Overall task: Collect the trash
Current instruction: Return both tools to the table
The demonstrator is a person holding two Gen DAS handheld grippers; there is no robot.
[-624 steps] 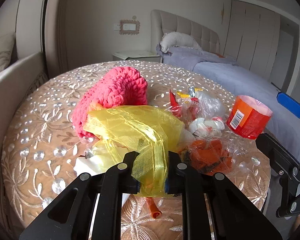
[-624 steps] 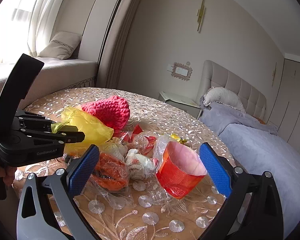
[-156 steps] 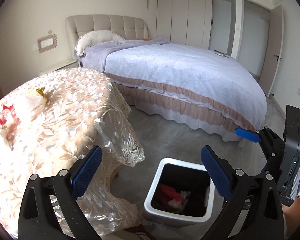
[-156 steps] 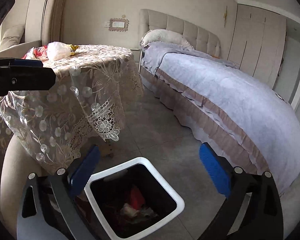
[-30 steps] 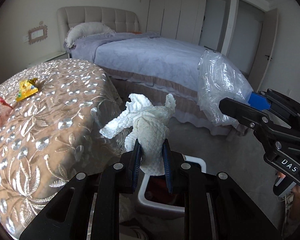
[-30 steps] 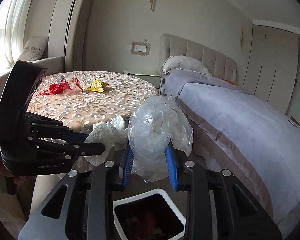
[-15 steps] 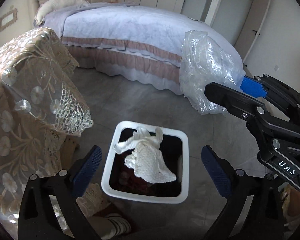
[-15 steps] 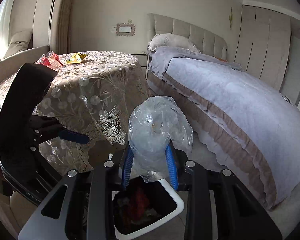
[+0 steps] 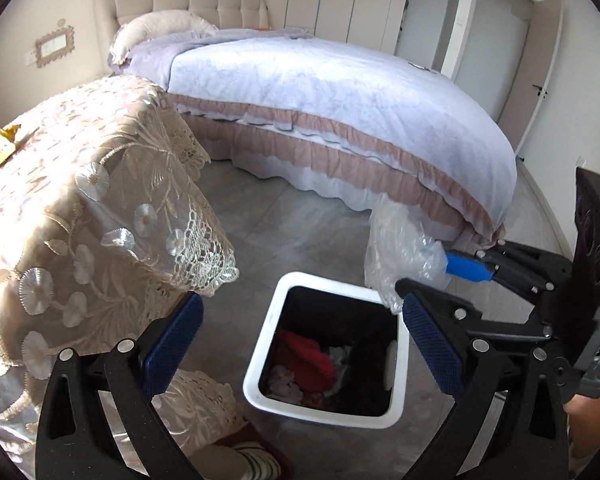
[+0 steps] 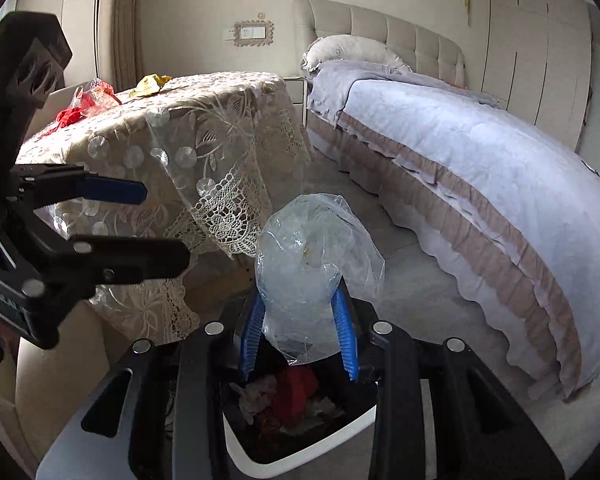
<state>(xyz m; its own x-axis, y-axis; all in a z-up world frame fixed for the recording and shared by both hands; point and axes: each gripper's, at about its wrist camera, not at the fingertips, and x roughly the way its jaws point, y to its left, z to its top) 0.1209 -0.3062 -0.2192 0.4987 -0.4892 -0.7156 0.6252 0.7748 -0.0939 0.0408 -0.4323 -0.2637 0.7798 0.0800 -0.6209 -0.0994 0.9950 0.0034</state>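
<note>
- Where the right wrist view looks down between its own fingers, the white square trash bin with a black inside [image 10: 300,460] is largely covered by the right gripper [image 10: 299,330], so only its near rim and some contents show at lower centre.
- Inside the bin, a red fabric lump [image 9: 310,356] and crumpled white scraps [image 9: 286,382] can be made out; the rest is too dark to tell.
- The right gripper's blue pads are closed narrowly on a crumpled clear plastic bag [image 10: 314,264], which stands upright at frame centre, its long axis vertical, ballooning above the pads directly over the bin.
- The left gripper [image 9: 296,344] is spread wide and holds nothing, framing the bin at lower centre of its view.
- Red wrappers [image 10: 86,102] and a yellow wrapper [image 10: 150,82] lie on the lace-covered round table [image 10: 204,132], upper left; details are too small to read.
- At the left view's bottom edge, a striped object is cut off.
</note>
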